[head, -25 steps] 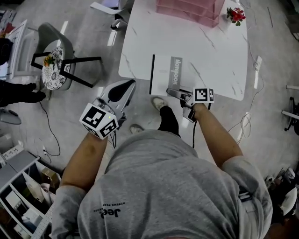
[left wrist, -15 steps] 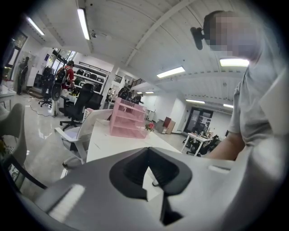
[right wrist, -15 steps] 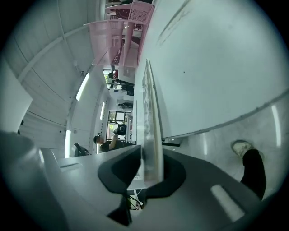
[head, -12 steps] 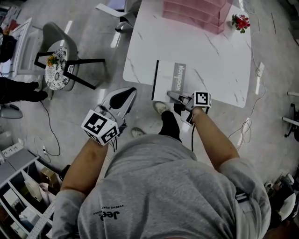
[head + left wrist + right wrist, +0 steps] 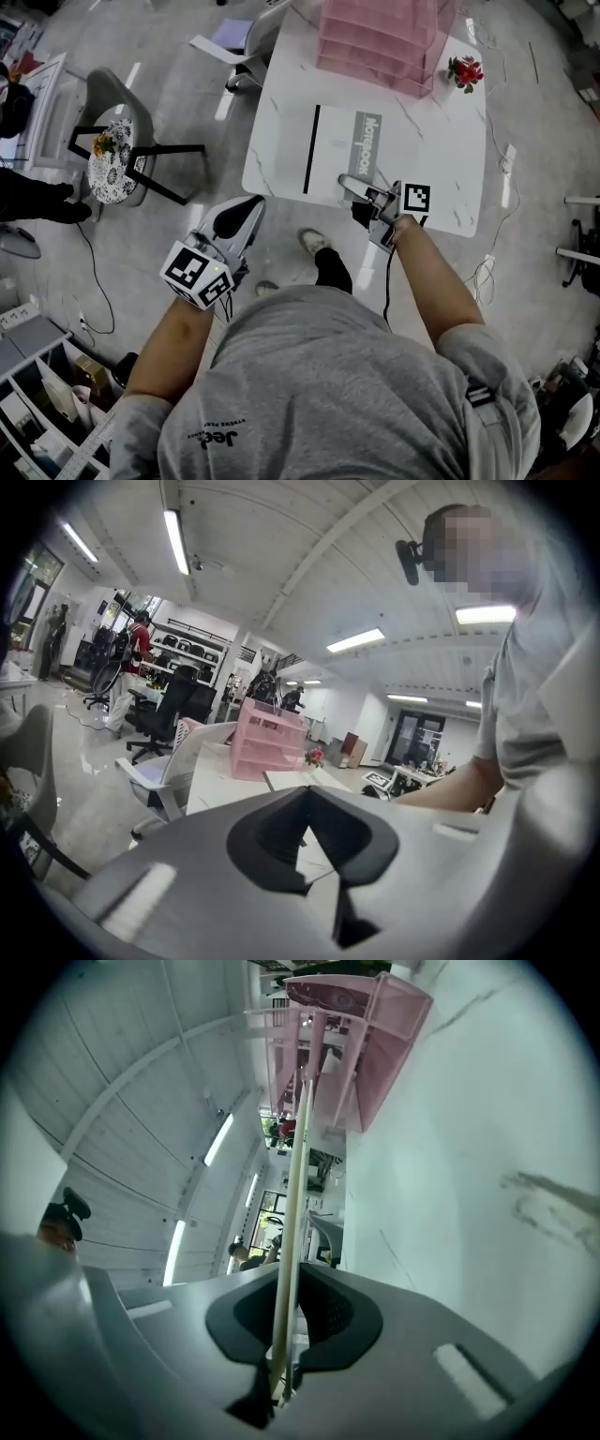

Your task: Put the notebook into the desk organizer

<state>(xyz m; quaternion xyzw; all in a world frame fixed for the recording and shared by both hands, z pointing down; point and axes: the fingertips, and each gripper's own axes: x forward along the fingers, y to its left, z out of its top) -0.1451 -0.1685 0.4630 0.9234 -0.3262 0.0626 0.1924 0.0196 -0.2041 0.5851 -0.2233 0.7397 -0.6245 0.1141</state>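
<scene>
Right gripper view shows the notebook (image 5: 292,1194) edge-on, running from the jaws straight toward the organizer (image 5: 347,1035). Your right gripper (image 5: 281,1344) is pinched tight on its near edge. A second ago those jaws stood wide at that edge with the notebook flat on the table; they have since snapped closed on it. A strip of background now shows between the notebook and the table (image 5: 450,1194), so the held end looks raised off the top. Whether the far end has left the surface, I cannot tell.

From the head view, the notebook (image 5: 342,155) sits over the middle of the table (image 5: 450,159), spine to the left, with the right gripper (image 5: 352,183) at its near edge. The organizer (image 5: 380,42) stands at the far end, apart from the notebook, with a small flower (image 5: 466,70) just beside it on the right.

So the grasp looks done and the carry is beginning. You will likely need to keep the notebook level with one of the organizer's shelves and slide it in edge first.

Your left gripper (image 5: 248,206) hangs over the floor, off the table's near left corner, jaws together with nothing in them. A chair (image 5: 112,150) stands well off to the left.
</scene>
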